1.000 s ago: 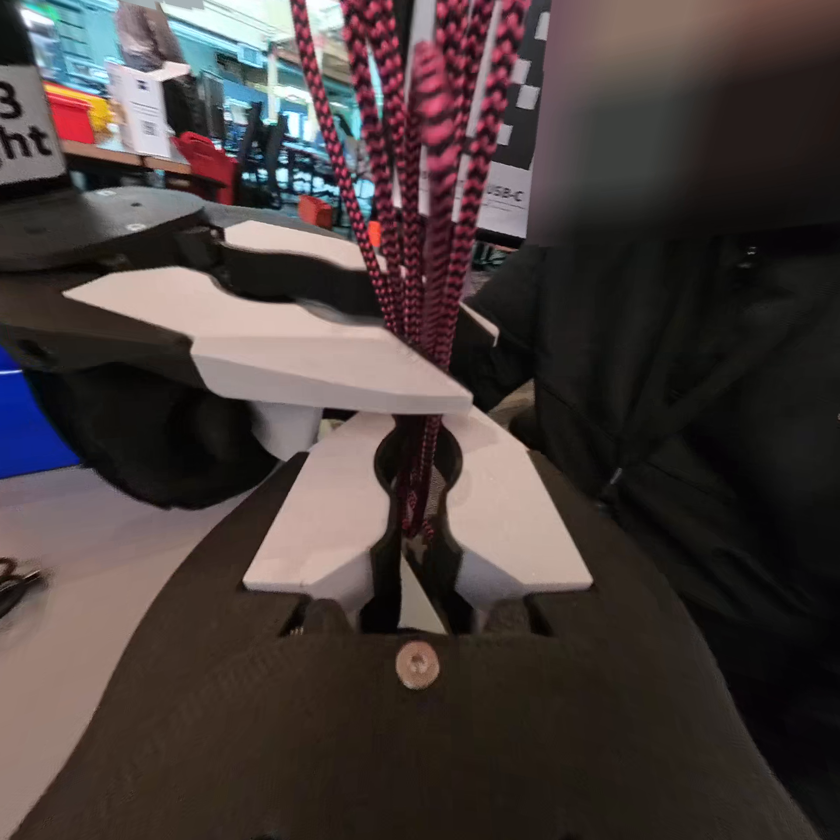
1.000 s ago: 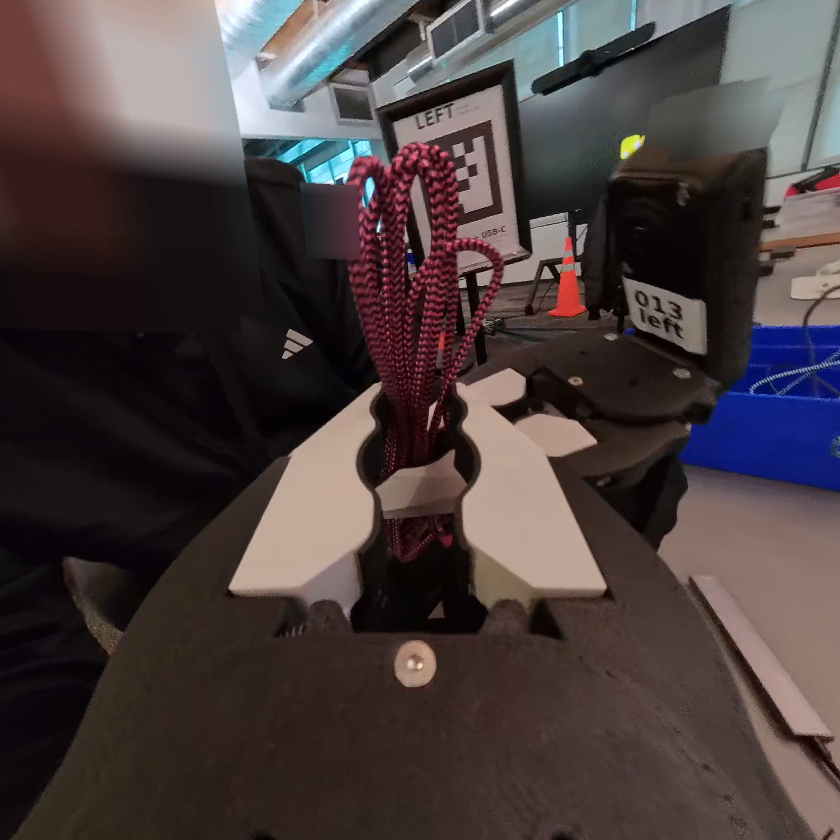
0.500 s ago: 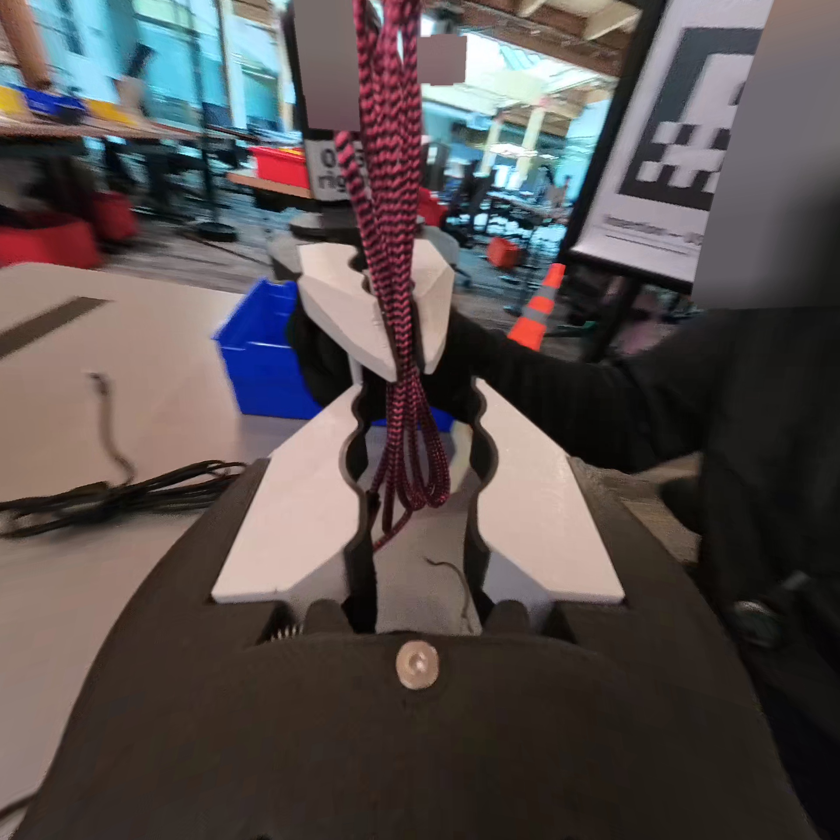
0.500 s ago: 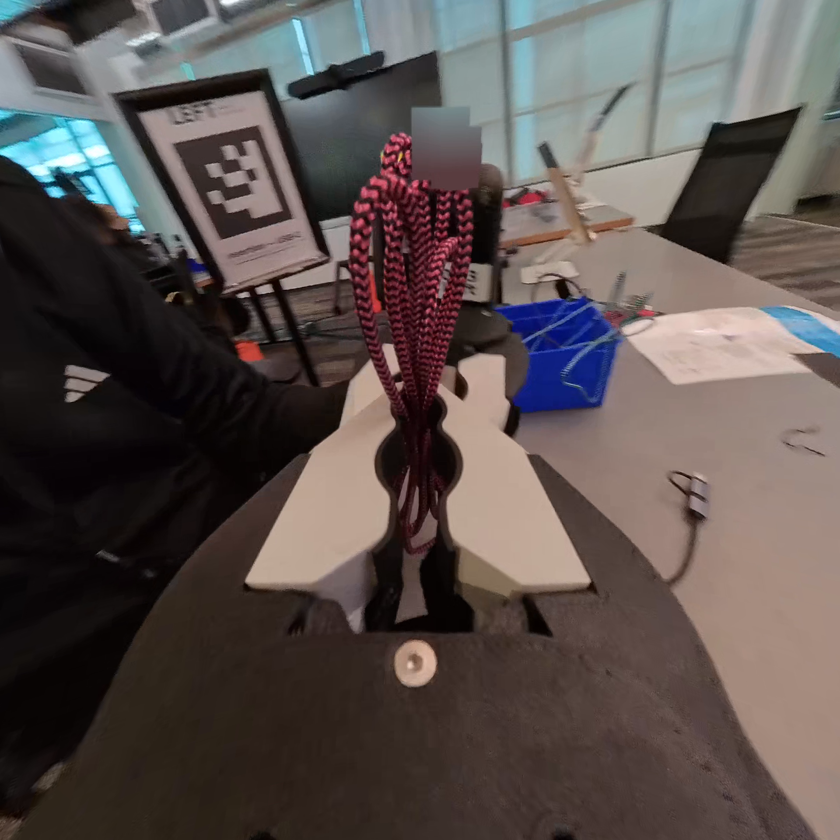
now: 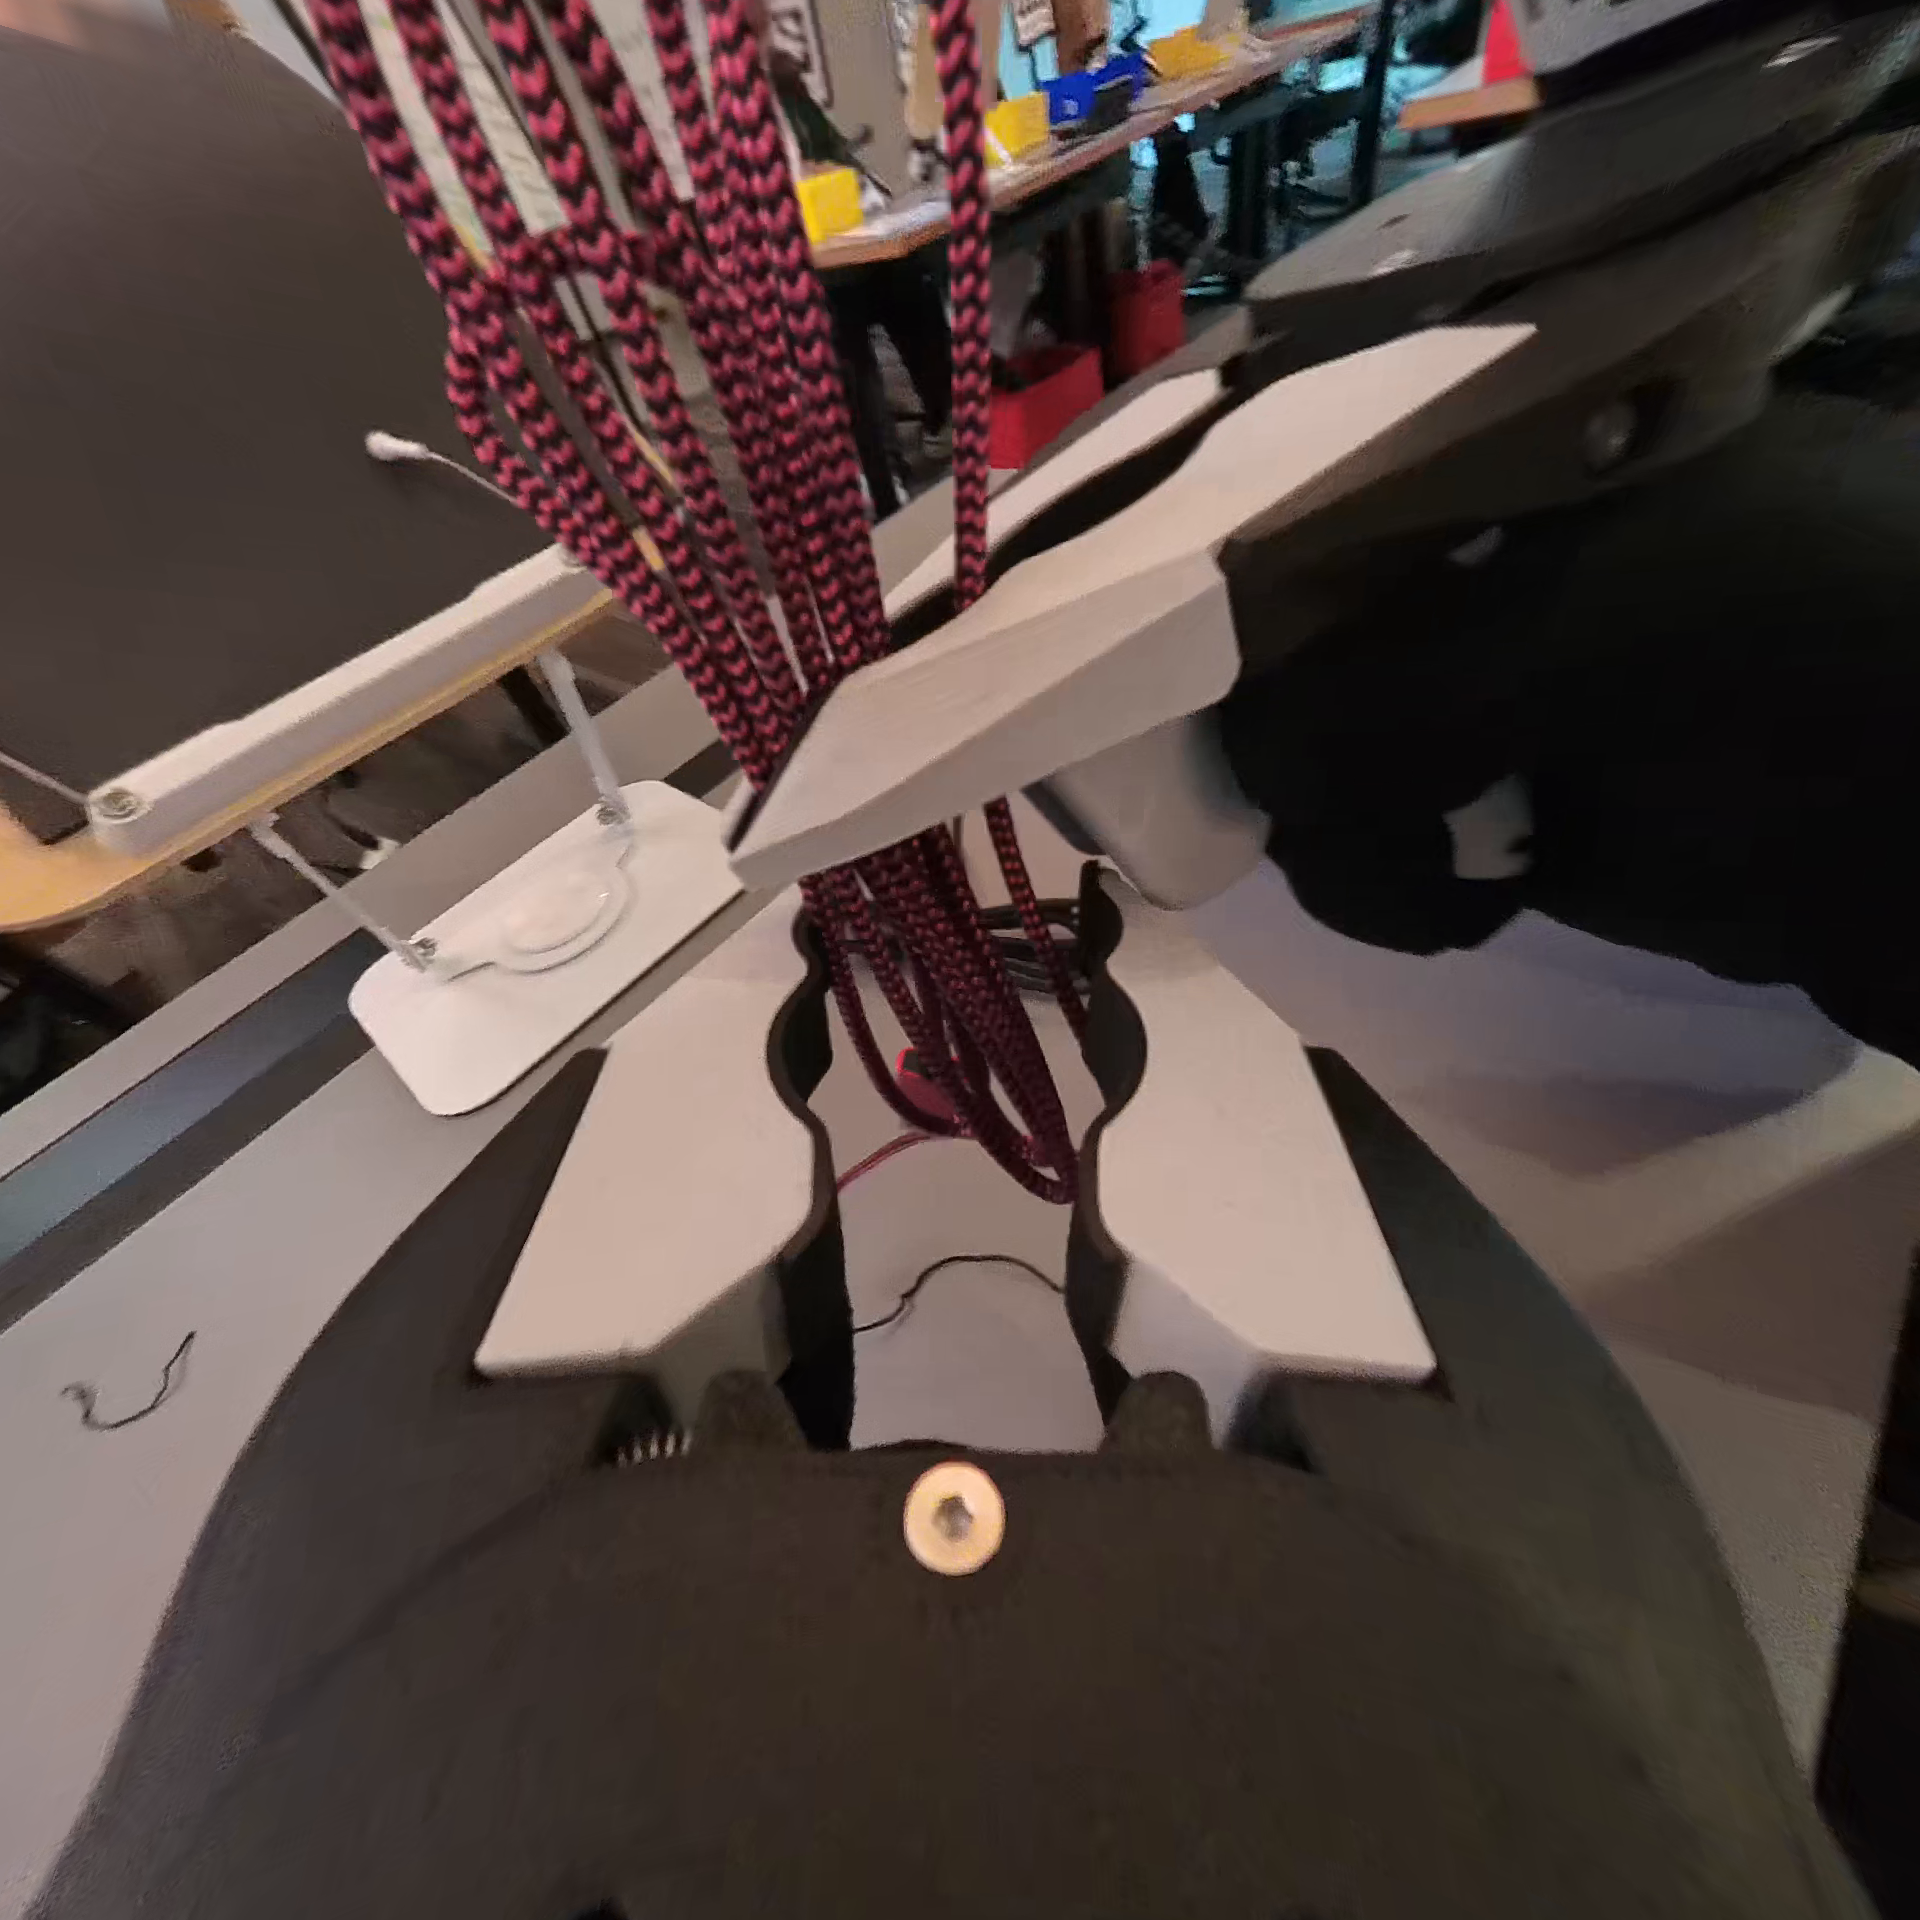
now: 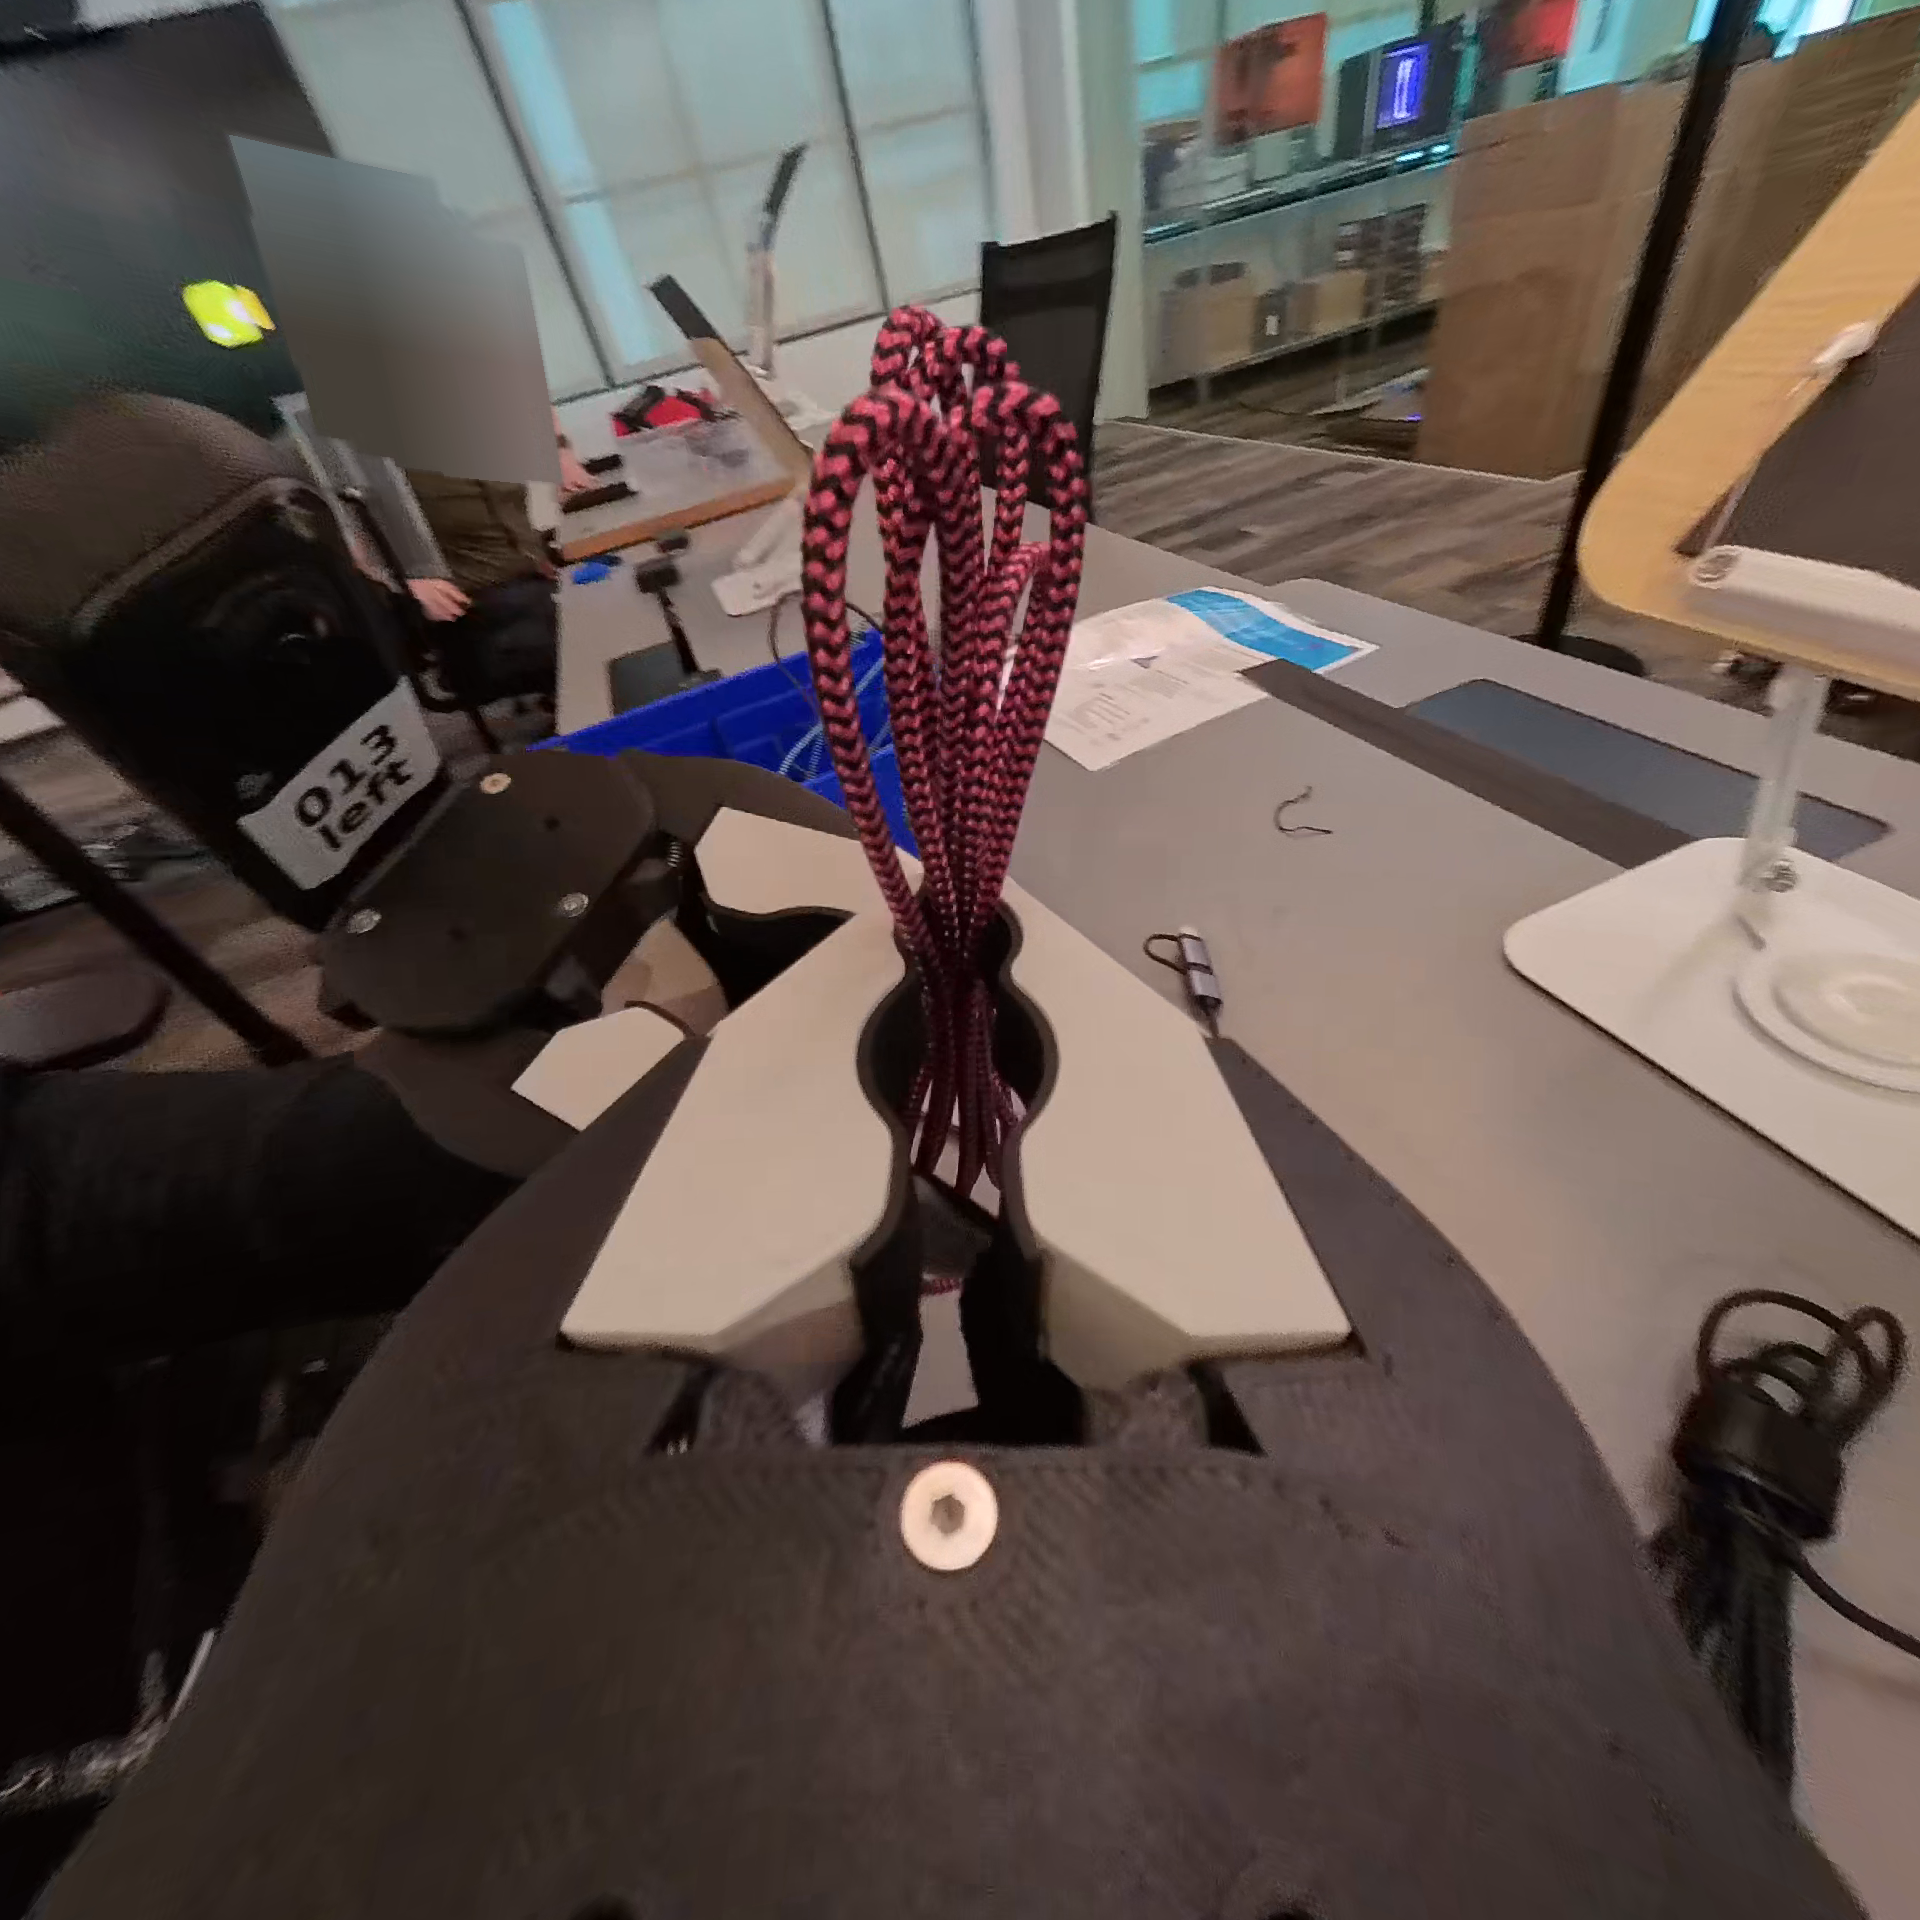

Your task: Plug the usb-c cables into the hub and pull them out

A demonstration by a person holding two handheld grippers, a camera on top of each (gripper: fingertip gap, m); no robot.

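Note:
A bundle of red-and-black braided cable (image 6: 940, 582) stands up out of my right gripper (image 6: 956, 935), which is shut on its lower part. In the left wrist view the right gripper (image 5: 831, 707) comes in from the right. The cable (image 5: 727, 416) passes through it, and its lower loops (image 5: 966, 1039) hang between the fingers of my left gripper (image 5: 956, 925). The left jaws stand apart and do not pinch the loops. In the right wrist view the left gripper (image 6: 707, 977) sits just left of the right one. A small grey hub (image 6: 1200, 971) on a short black lead lies on the table.
The grey table (image 6: 1403, 1039) carries a white stand base (image 6: 1662, 966) at the right, which also shows in the left wrist view (image 5: 540, 966). A tied black cable (image 6: 1766, 1455) lies near right. A blue bin (image 6: 727, 717) and papers (image 6: 1174, 665) lie farther back. Tip to tip, the grippers are about 5 centimeters apart.
My left gripper, shut on the cable a second ago, has opened and stays open. Both grippers have swung round towards the table and the white stand. The right gripper keeps its hold.

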